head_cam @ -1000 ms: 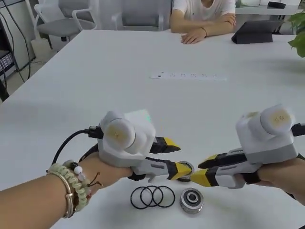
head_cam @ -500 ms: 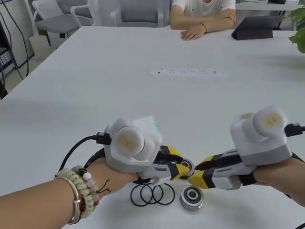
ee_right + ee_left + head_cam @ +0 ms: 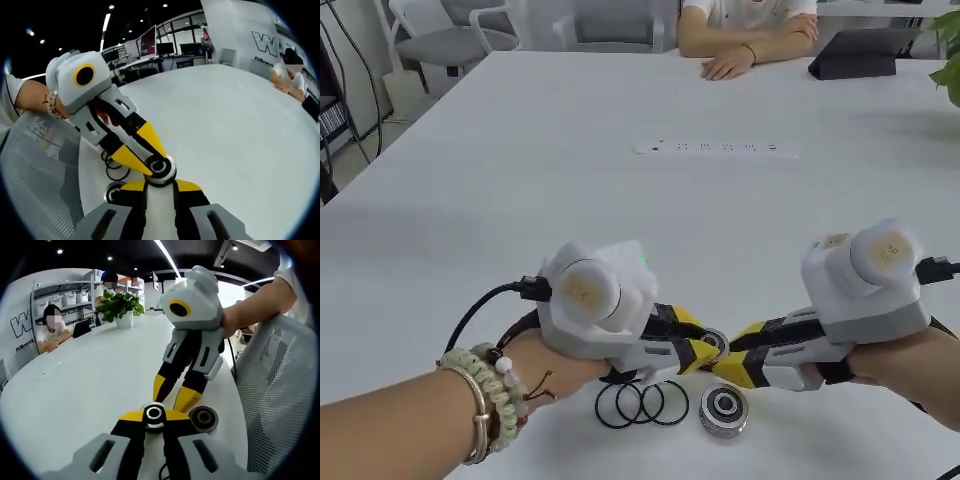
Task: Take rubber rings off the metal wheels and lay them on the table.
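Note:
My left gripper [image 3: 700, 352] is shut on a small metal wheel [image 3: 712, 343], held just above the white table [image 3: 620, 200]. In the left gripper view the wheel [image 3: 154, 416] sits between the yellow tips. My right gripper [image 3: 724, 366] meets it from the right, its jaws pinched on the black rubber ring [image 3: 172, 176] round the wheel [image 3: 160, 169]. Three loose rubber rings [image 3: 642, 403] lie overlapping on the table below the left gripper. A second metal wheel [image 3: 723, 411] lies flat beside them and appears again as the second wheel [image 3: 203, 418] in the left gripper view.
A white power strip [image 3: 715, 150] lies mid-table. At the far edge a seated person rests a hand [image 3: 725, 68] on the table beside a dark tablet stand [image 3: 865, 55]. A black cable [image 3: 485, 305] trails from the left gripper. A plant [image 3: 948, 35] stands far right.
The right gripper has moved in to the left and its jaws have narrowed onto the wheel's rim. The left gripper still holds the wheel. The head camera has tipped slightly.

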`<act>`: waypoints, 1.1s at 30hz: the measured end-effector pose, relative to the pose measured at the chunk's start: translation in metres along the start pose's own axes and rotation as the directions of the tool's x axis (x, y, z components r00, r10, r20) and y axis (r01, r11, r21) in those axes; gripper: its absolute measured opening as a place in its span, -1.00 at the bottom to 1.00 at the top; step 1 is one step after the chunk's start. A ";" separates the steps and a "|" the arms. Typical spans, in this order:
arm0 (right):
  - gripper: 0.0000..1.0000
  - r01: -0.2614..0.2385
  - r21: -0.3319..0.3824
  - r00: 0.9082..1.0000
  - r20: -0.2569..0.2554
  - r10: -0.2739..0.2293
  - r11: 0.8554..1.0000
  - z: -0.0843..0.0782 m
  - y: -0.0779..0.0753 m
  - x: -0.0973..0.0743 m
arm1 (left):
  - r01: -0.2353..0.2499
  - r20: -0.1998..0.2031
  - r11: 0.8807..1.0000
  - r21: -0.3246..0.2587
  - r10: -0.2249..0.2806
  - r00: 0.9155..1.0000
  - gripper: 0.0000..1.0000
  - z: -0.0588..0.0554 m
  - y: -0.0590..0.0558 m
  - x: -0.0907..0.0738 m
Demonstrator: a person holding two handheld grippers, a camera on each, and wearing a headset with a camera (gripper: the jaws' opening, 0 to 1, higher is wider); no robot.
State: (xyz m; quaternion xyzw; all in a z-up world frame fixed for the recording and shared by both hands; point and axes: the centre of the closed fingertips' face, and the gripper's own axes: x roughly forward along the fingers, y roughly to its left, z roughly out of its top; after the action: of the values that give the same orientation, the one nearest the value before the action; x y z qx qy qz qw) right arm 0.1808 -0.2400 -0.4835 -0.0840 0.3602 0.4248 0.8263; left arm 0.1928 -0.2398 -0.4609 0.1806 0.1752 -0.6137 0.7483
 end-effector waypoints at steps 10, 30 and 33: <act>-1.00 0.020 -0.041 1.000 -0.014 -0.020 0.999 -0.002 -0.005 -0.002 | -0.007 0.001 1.000 -0.022 0.007 1.000 -0.85 0.000 0.000 0.000; -1.00 -0.029 0.547 0.998 0.069 -0.011 0.836 0.002 -0.011 -0.008 | -0.003 -0.002 1.000 -0.008 0.003 1.000 -0.86 -0.001 0.002 -0.002; -1.00 -0.072 0.598 0.991 0.136 -0.012 0.798 0.009 -0.013 -0.012 | -0.001 -0.002 1.000 -0.006 0.001 1.000 -0.86 -0.001 0.002 -0.002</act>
State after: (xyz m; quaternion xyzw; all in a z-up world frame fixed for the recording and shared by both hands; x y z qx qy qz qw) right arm 0.1907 -0.2518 -0.4710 0.2168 0.4219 0.3060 0.8254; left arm 0.1941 -0.2376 -0.4605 0.1788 0.1777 -0.6127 0.7491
